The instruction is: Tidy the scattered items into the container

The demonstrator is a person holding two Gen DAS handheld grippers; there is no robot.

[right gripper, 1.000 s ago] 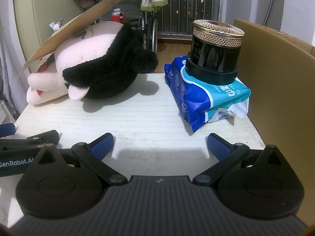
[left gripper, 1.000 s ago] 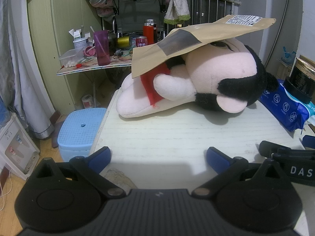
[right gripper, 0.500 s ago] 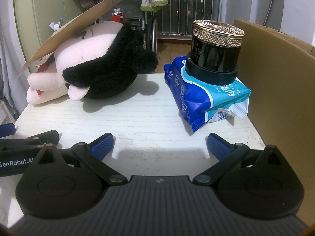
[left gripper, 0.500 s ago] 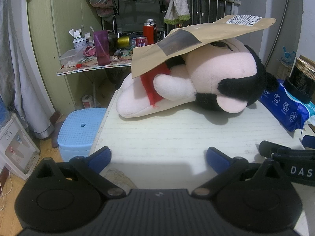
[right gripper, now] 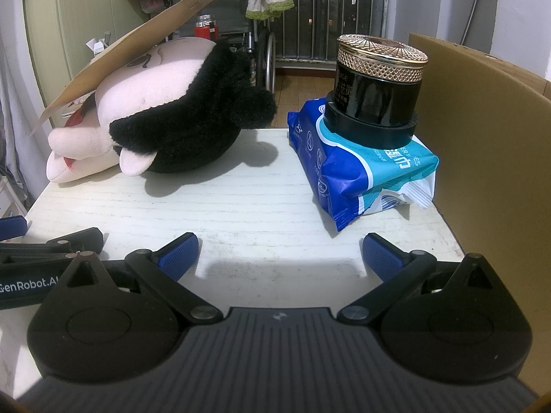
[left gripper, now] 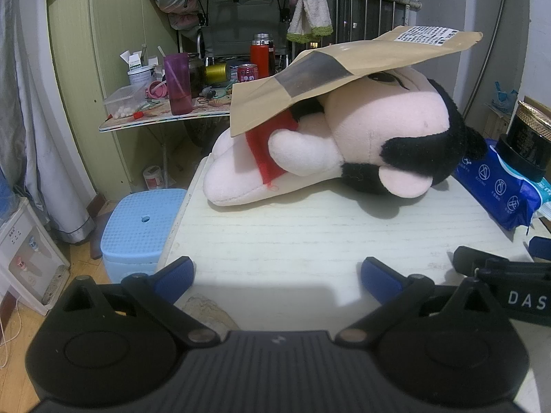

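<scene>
A pink and black plush toy (left gripper: 361, 144) (right gripper: 165, 110) lies on its side at the back of the white table (left gripper: 310, 234). A brown paper envelope (left gripper: 344, 69) (right gripper: 137, 44) rests on top of it. A blue wet-wipes pack (right gripper: 358, 168) (left gripper: 502, 186) lies to the right with a black jar with a gold lid (right gripper: 378, 86) (left gripper: 527, 137) standing on it. A cardboard box wall (right gripper: 489, 155) rises at the far right. My left gripper (left gripper: 277, 275) and right gripper (right gripper: 280, 253) are open and empty, low over the table's near edge, side by side.
Left of the table stands a blue plastic stool (left gripper: 141, 220). Behind it is a cluttered side table (left gripper: 165, 117) with a purple cup, a red can and bottles. A water dispenser (left gripper: 24, 251) stands on the floor at the far left.
</scene>
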